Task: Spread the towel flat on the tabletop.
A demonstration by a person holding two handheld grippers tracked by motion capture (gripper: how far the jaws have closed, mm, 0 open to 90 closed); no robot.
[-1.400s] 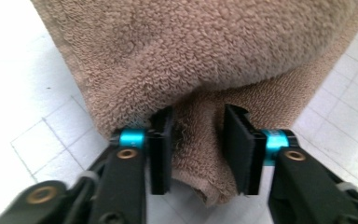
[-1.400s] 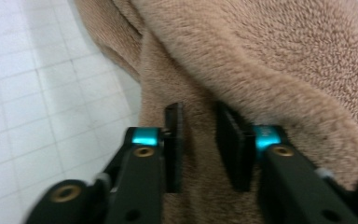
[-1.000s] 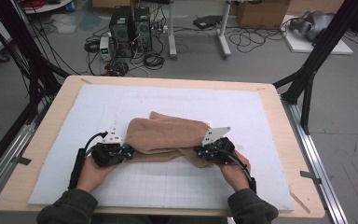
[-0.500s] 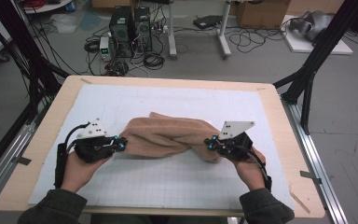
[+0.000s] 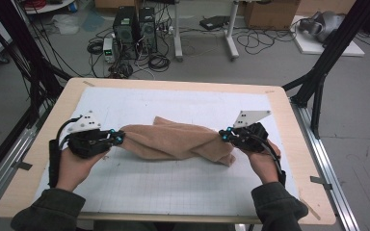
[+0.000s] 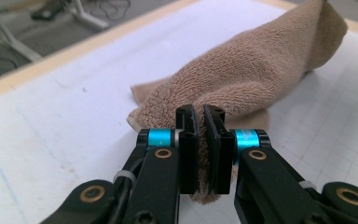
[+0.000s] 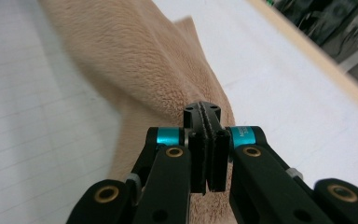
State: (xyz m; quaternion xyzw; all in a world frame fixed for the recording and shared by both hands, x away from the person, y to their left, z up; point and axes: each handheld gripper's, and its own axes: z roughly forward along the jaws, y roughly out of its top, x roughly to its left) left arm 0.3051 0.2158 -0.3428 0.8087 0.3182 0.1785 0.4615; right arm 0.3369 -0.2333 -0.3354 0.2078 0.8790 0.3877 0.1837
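Observation:
A tan terry towel point(image 5: 176, 140) hangs stretched between my two grippers above the white gridded mat point(image 5: 183, 103). My left gripper point(image 5: 119, 138) is shut on the towel's left end; in the left gripper view the towel point(image 6: 256, 70) is pinched between the black jaws of that gripper point(image 6: 200, 116), with a fold of cloth hanging below them. My right gripper point(image 5: 223, 136) is shut on the right end; in the right gripper view its jaws point(image 7: 204, 112) press a thin edge of the towel point(image 7: 140, 60). The towel's middle sags toward the mat.
The mat covers a wooden table point(image 5: 289, 120) with black frame struts point(image 5: 327, 62) at both sides. Computers point(image 5: 135, 24), cables and a stand point(image 5: 229, 29) sit on the floor beyond the far edge. A person's sleeved forearms point(image 5: 274, 202) enter from the bottom.
Both grippers have risen and moved apart, left going left and right going right. The towel, bunched between them a second ago, is now pulled out long and lifted at both ends.

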